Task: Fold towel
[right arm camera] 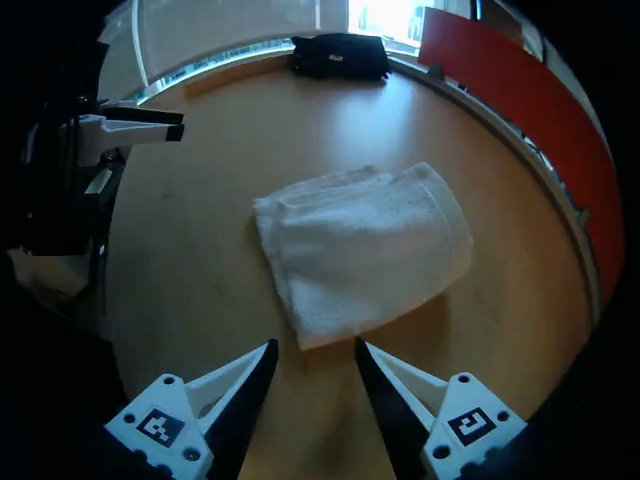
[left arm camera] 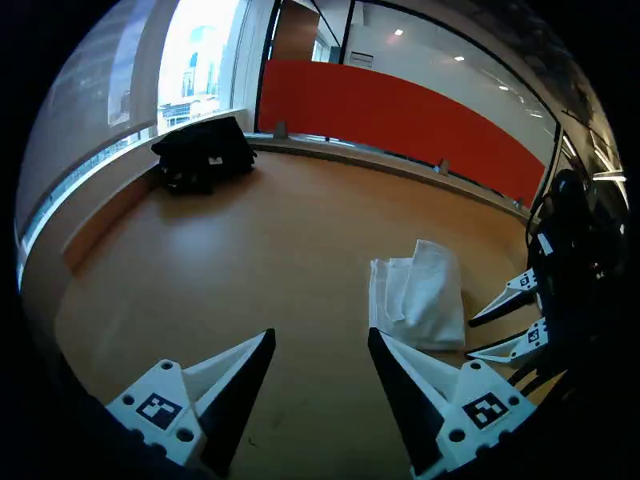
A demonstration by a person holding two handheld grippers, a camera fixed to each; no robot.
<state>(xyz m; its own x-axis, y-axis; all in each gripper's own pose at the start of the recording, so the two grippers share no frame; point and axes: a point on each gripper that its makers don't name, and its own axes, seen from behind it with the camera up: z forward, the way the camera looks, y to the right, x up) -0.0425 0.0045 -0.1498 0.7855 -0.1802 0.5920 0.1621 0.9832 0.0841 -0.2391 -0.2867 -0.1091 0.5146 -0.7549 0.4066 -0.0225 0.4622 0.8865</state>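
1. Right gripper view: towel lies folded mid-tabletop, clear of every edge, so the task looks finished.
2. Right gripper and left gripper: jaws released and empty, probably because nothing needs gripping.

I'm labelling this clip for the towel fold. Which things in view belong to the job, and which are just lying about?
For the job: white towel, left tongs and right tongs, both open, wooden table.

Lying about: black bundle by the window, red panel behind the table.
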